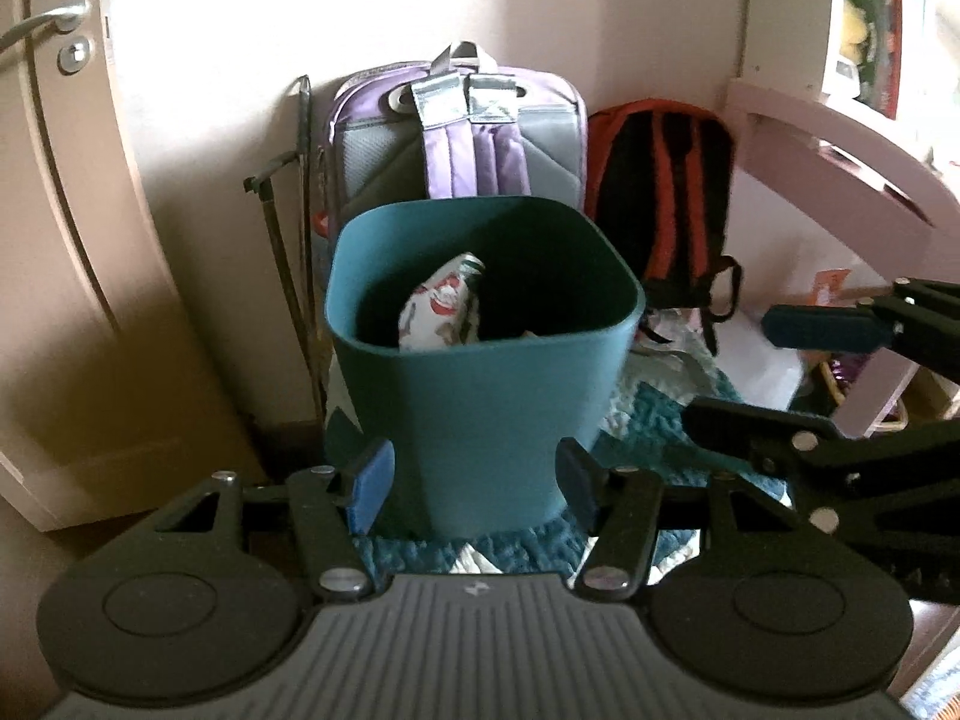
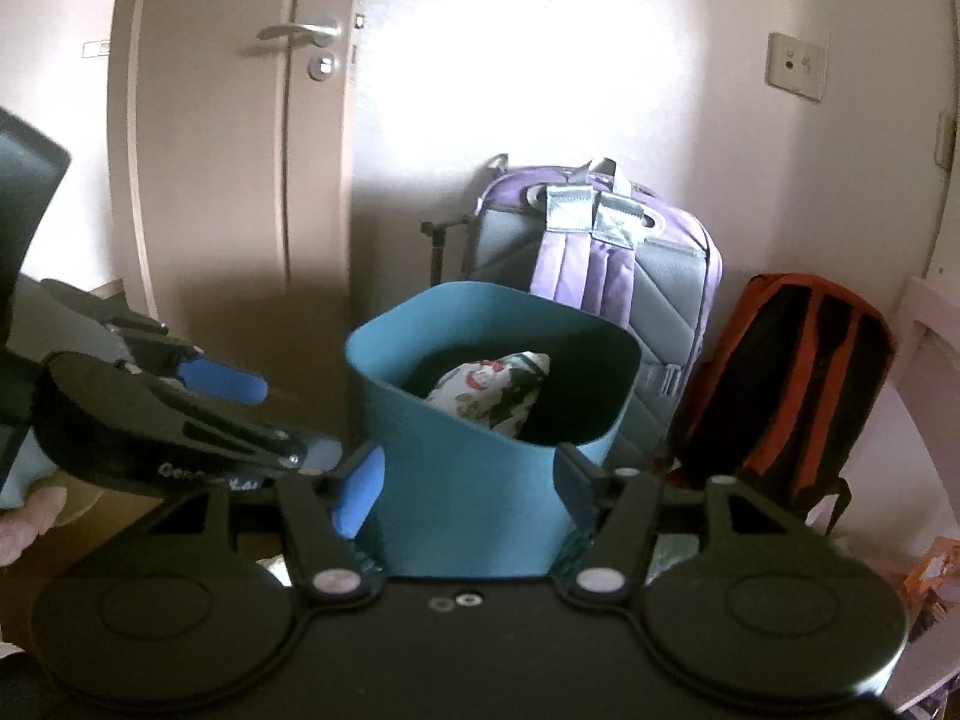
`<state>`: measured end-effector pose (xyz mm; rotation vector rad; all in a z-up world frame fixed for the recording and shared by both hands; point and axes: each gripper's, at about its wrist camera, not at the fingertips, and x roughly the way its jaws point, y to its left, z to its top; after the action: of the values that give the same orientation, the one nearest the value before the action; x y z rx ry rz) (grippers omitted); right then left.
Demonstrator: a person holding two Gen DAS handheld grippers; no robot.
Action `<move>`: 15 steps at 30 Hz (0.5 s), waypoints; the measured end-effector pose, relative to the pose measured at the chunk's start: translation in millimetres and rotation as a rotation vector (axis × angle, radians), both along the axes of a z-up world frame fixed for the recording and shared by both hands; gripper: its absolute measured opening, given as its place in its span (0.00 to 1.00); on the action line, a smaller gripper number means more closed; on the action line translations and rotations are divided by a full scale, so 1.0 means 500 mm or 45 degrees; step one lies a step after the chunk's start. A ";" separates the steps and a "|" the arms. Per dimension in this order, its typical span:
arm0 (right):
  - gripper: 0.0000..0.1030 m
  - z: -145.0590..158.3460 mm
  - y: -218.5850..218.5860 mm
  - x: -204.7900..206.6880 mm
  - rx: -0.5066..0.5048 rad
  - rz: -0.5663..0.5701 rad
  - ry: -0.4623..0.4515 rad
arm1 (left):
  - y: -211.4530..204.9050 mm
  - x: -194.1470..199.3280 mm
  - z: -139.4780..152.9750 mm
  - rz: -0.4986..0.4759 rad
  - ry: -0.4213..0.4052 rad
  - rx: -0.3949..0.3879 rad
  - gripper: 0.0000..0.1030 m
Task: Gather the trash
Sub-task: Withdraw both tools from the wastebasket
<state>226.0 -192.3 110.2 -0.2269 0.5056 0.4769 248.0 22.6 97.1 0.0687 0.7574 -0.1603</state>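
A teal waste bin (image 1: pixel 480 396) stands on a teal rug, straight ahead in both views (image 2: pixel 474 480). A crumpled white printed wrapper (image 1: pixel 441 312) lies inside it and also shows in the right wrist view (image 2: pixel 492 393). My left gripper (image 1: pixel 477 489) is open and empty, its blue pads (image 1: pixel 372 489) on either side of the bin's lower wall without touching. My right gripper (image 2: pixel 468 489) is open and empty, level with the bin's near wall. The right gripper shows in the left wrist view (image 1: pixel 780 372) to the bin's right. The left gripper shows in the right wrist view (image 2: pixel 252 414) to the bin's left.
A purple and grey backpack (image 1: pixel 462 132) and a black and orange backpack (image 1: pixel 666 198) lean on the wall behind the bin. A closed door (image 2: pixel 240 150) is at the left. A pink desk or shelf (image 1: pixel 840 168) with clutter under it is at the right.
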 end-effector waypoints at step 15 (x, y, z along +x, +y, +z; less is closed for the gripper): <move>0.70 -0.069 -0.010 -0.156 0.039 -0.003 0.090 | 0.055 -0.183 -0.072 0.027 0.038 -0.093 0.80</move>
<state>147.9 -197.2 75.7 -0.1805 0.5674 0.4915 156.5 50.3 61.1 -0.0110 0.7807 -0.1692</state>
